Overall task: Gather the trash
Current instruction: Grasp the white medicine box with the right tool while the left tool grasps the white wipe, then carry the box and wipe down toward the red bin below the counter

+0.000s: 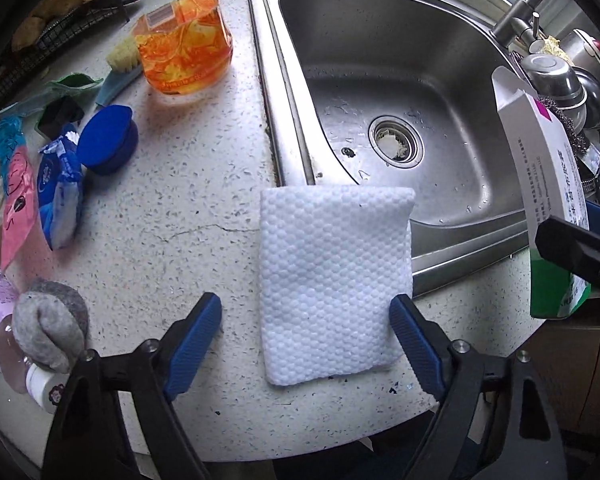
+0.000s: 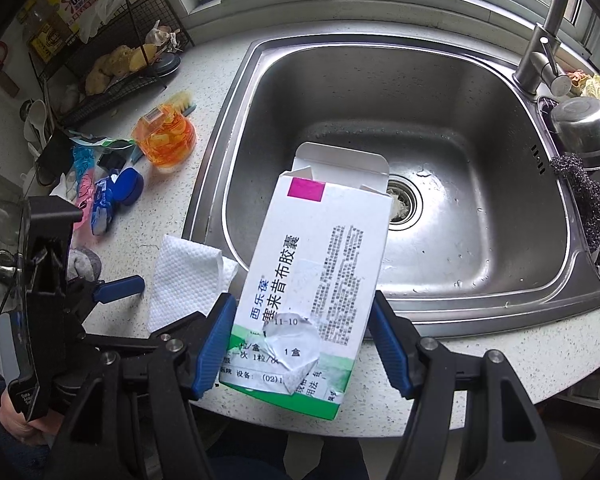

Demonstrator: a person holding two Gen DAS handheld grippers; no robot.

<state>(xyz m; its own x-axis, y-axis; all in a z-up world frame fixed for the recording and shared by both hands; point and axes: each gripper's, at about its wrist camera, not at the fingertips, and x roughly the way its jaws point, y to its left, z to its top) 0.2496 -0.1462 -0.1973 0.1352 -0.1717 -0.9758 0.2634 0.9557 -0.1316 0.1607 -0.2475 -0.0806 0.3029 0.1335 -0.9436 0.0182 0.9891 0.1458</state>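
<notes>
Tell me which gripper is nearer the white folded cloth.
Left. The left gripper straddles the white folded cloth, open; the right gripper holds the medicine box beside it.

My left tongs (image 1: 306, 334) hang low and level with both blue fingers spread wide, a finger (image 1: 194, 344) on either side, nothing pinched between them. My right tongs (image 2: 304, 344) are clamped — blue pads (image 2: 216, 344) pressing in from both sides on the medicine box (image 2: 316, 280), which they hold tilted away from me. In the right wrist view, my left tongs sit off to the left, with a bit of my hand (image 2: 18, 420) gripping the handle below.
</notes>
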